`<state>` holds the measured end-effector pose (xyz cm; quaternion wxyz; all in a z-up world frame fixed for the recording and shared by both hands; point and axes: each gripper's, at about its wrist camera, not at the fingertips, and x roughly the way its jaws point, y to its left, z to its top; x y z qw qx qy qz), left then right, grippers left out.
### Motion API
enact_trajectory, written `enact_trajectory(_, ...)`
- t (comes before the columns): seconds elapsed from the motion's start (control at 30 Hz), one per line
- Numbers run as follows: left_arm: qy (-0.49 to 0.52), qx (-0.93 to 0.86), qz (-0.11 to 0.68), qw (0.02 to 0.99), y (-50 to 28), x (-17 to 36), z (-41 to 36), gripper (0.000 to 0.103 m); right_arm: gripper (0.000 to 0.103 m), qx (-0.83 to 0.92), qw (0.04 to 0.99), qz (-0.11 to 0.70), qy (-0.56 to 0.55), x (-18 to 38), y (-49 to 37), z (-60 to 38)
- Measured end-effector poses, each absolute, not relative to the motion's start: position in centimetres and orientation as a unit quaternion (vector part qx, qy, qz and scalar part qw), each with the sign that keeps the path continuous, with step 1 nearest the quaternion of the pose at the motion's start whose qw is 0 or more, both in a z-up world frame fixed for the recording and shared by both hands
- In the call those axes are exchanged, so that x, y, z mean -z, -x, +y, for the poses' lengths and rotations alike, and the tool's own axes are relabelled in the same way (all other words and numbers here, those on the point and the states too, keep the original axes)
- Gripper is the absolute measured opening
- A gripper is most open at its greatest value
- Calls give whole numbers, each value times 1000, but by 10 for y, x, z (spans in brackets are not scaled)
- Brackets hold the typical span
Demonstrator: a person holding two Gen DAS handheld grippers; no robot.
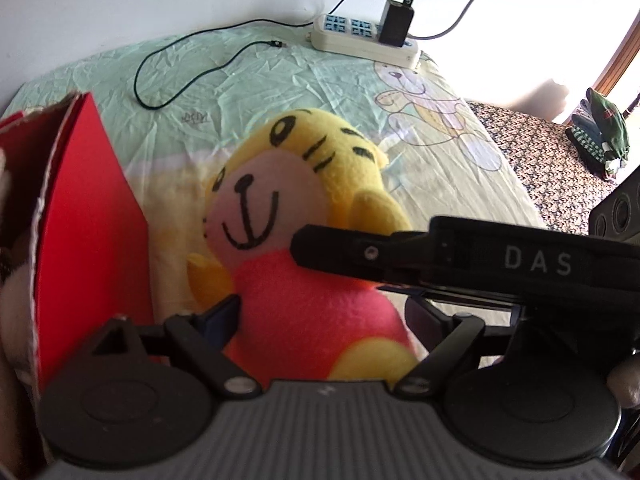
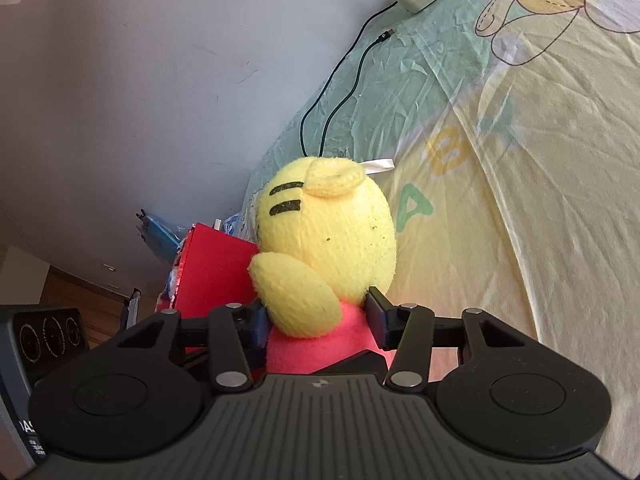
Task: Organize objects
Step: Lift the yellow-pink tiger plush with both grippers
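While the yellow tiger plush toy (image 1: 304, 216) sits on the bed (image 1: 460, 184) near its left side, the left gripper (image 1: 320, 320) has its jaws spread wide on either side of the toy's pink body, not pressing it as far as the left wrist view shows. The right gripper (image 2: 320, 320) comes at the toy from behind, just under the head, and its two fingers (image 2: 378, 316) lie against the pink body on both sides, closed on it; in the left wrist view one of its black fingers crosses in front of the toy's chest. A red cardboard box (image 1: 92, 220) with a torn upper rim stands just beside the toy toward the bed's left edge; its inside is mostly hidden, with only something pale and furry blurred at the opening. Toward the wall, the far edge of the bed carries a white power strip (image 1: 360, 40) with a black charger (image 1: 396, 22) plugged in and a loose black cable (image 1: 180, 68) looping over the sheet. The printed sheet to the toy's right lies open all the way to the bed's right edge.
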<state>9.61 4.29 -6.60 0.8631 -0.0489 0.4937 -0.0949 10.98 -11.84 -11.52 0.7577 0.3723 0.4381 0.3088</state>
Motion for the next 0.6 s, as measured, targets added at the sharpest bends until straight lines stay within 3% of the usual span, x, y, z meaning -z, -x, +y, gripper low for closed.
enact_trajectory(0.6,31,144,472,869,-6,38,-15,87,51,-294,775,419,-371,84,-8,-172)
